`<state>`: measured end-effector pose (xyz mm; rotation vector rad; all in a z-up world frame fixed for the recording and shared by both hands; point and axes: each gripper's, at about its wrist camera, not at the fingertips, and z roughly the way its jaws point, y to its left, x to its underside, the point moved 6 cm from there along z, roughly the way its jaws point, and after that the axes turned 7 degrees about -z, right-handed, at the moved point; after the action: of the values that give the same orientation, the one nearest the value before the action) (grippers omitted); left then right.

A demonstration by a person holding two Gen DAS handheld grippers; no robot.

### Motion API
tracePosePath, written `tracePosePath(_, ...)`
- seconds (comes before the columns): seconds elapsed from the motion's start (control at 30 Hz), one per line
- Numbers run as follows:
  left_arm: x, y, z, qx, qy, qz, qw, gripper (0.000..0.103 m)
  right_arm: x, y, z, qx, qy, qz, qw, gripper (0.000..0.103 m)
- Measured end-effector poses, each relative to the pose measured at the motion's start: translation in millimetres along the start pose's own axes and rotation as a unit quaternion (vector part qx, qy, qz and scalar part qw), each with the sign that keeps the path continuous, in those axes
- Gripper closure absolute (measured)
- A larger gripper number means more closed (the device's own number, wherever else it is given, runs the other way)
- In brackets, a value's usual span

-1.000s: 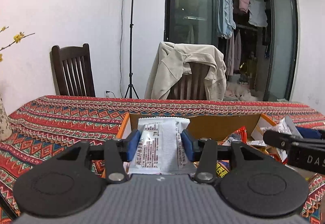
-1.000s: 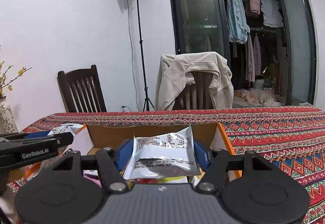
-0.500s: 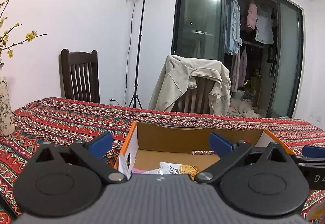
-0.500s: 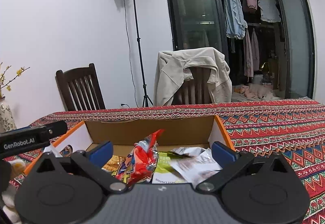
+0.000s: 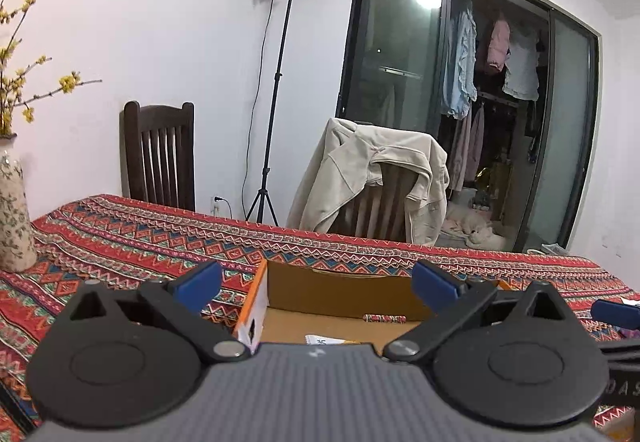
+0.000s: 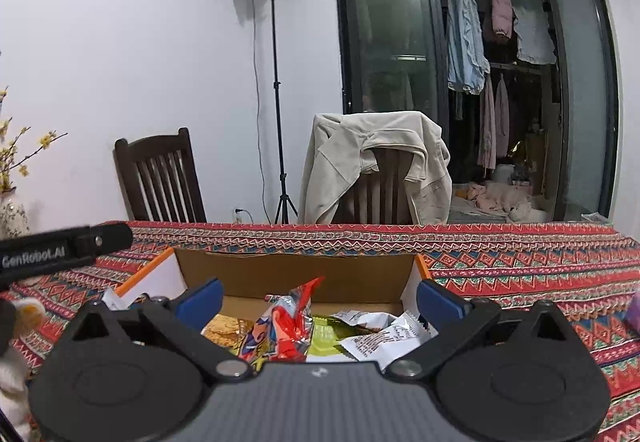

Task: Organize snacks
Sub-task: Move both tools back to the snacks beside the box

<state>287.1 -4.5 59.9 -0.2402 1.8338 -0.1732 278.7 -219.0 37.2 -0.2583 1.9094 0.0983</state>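
Observation:
An open cardboard box [image 6: 296, 274] with orange-edged flaps sits on the patterned tablecloth. In the right wrist view several snack packets lie in it: a red packet [image 6: 294, 318], a green one [image 6: 326, 336] and a white packet [image 6: 380, 338]. My right gripper [image 6: 318, 298] hangs open above them, nothing between its blue pads. In the left wrist view my left gripper [image 5: 318, 284] is open over the box's [image 5: 340, 290] left part, where a small patterned stick [image 5: 384, 318] and a white packet's edge [image 5: 324, 340] show. The other gripper's arm [image 6: 64, 248] crosses the right view's left side.
A flowered vase [image 5: 14, 213] with yellow blossoms stands at the table's left. Two chairs [image 5: 160, 157] stand behind the table, one draped with a beige jacket [image 5: 372, 177]. A light stand [image 5: 276, 81] and a glass door with hanging clothes are beyond.
Both grippers were shut on white packets a second ago. They opened, the packets dropped into the box, and both grippers rose a little.

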Motion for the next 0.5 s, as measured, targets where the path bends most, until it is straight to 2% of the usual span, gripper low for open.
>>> tracePosePath(0.23, -5.0, 11.6, -31.5, 0.006, 0.008, 0.013, 0.9999, 0.000, 10.4, 6.4, -37.7, -0.010, 0.006, -0.040, 0.999, 0.000)
tracePosePath(0.5, 31.0, 33.3, -70.6, 0.005, 0.035, 0.032, 0.9989, 0.000, 47.8, 7.4, -75.2, -0.018, 0.029, -0.042, 0.999, 0.000)
